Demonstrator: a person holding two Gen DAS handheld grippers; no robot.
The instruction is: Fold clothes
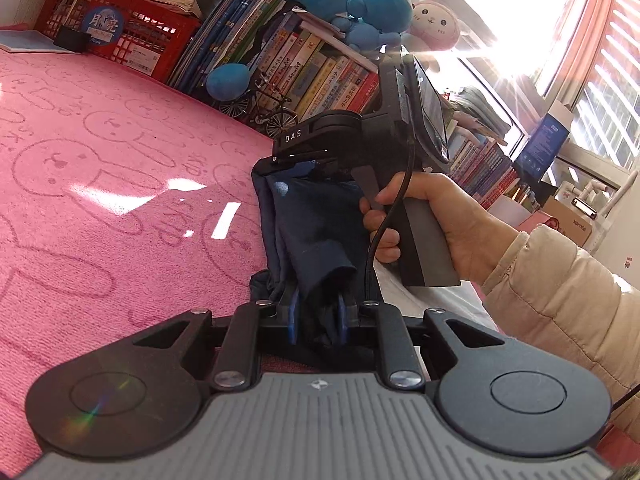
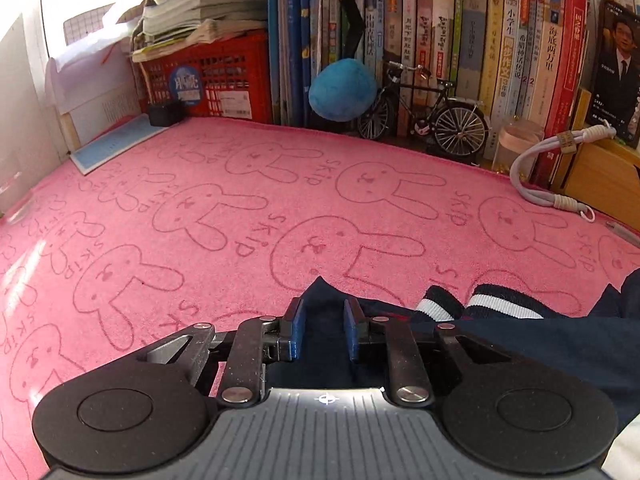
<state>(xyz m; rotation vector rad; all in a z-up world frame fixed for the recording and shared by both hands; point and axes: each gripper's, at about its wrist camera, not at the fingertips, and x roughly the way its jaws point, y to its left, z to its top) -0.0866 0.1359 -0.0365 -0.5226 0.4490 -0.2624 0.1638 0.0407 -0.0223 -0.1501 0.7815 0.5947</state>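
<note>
The dark navy cloth garment (image 1: 316,232) hangs bunched between my two grippers above the pink towel-like mat printed with rabbit outlines (image 2: 248,216). My left gripper (image 1: 318,320) has its blue pads pinching a gathered fold of it, and the cloth runs up and away from there to my right gripper (image 1: 296,152), which clamps the upper edge. In the right wrist view my right gripper (image 2: 325,328) has its pads drawn in close on a navy corner that pokes up between them; beside it lie two navy cuffs with white stripes (image 2: 480,304), resting on the mat at the garment's edge. My right hand (image 1: 432,224) in a cream padded sleeve (image 1: 560,320) grips the handle. The mat lies bare and wide ahead and to the left. Its far edge meets a red plastic crate (image 2: 216,76) stacked with papers, a row of upright books (image 2: 460,40), a blue plush ball (image 2: 342,90), and a small black model bicycle (image 2: 432,112). A looped white cord (image 2: 536,168) rests at the right edge.
</note>
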